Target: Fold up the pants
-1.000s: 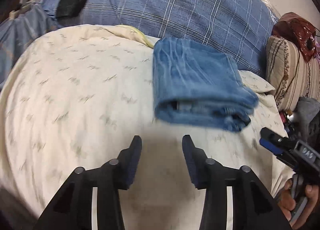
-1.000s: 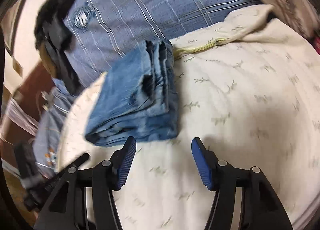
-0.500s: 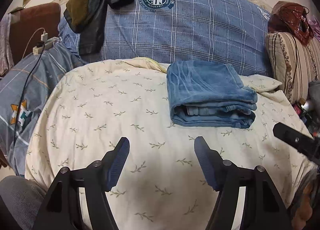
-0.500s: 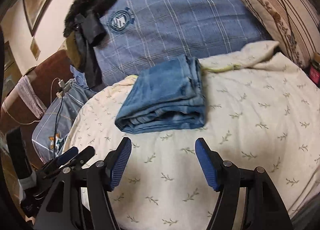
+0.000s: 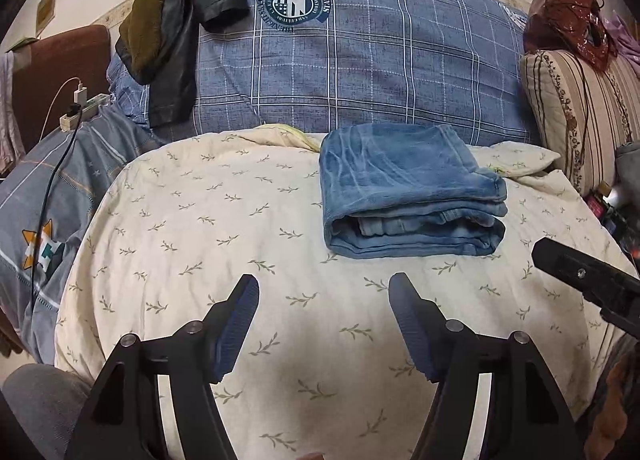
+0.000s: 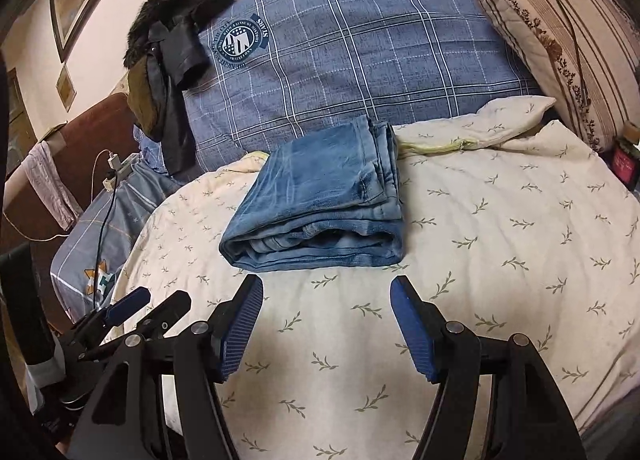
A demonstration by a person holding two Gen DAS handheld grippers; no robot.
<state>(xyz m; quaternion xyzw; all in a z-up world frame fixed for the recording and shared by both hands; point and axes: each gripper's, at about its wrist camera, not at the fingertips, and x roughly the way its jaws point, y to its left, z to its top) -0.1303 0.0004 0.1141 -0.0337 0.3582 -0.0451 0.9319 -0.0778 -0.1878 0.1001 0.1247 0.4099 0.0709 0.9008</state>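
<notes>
We see the jeans folded into a compact stack on the cream bedspread, near the blue plaid pillow. Our left gripper and right gripper hang released, empty, short of the jeans. Folding looks done; nothing obvious remains.

My left claw has spread its jaws wider and pulled back and up from the folded jeans, which sat closer a second ago. My right claw has done the same, widening a little and drawing away from the jeans. Both have rolled level, so the bed looks straight now.
</notes>
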